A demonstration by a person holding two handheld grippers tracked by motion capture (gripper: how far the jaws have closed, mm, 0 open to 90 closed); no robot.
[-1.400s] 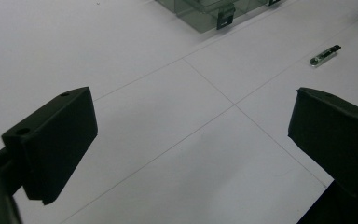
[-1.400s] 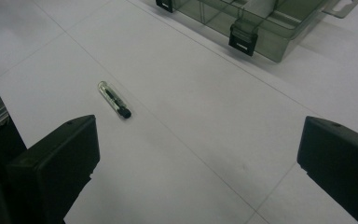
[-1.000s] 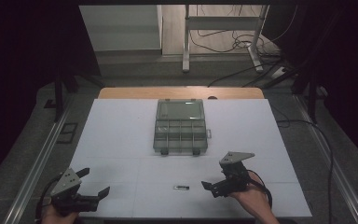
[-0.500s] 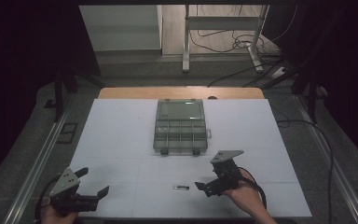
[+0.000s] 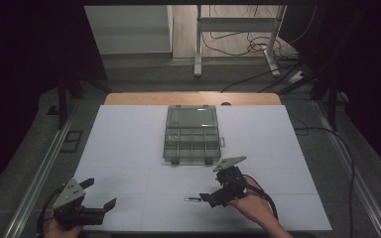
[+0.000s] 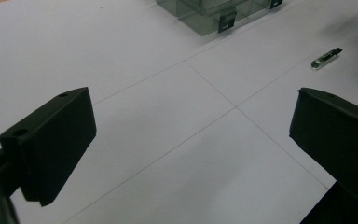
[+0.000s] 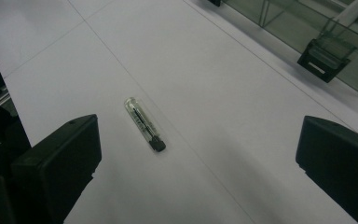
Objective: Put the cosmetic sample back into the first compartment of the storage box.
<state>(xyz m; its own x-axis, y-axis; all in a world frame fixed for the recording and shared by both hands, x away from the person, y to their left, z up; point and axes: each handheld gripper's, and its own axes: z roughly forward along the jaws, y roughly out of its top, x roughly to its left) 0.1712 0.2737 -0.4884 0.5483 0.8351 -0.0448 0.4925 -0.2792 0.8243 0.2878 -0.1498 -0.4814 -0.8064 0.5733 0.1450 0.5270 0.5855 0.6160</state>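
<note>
A clear plastic compartment box [image 5: 192, 134] with a hinged lid sits on the white tabletop [image 5: 124, 144], centred between the left and right edges and nearer the far edge. Its lid lies open toward the far edge, and 2 dark latches [image 5: 174, 161] face the near edge. Thin lines divide the tabletop into rectangles. A brown wooden strip [image 5: 144, 98] runs along the far edge. On the floor beyond stand a white metal frame [image 5: 198, 44] and loose black cables [image 5: 238, 44].
</note>
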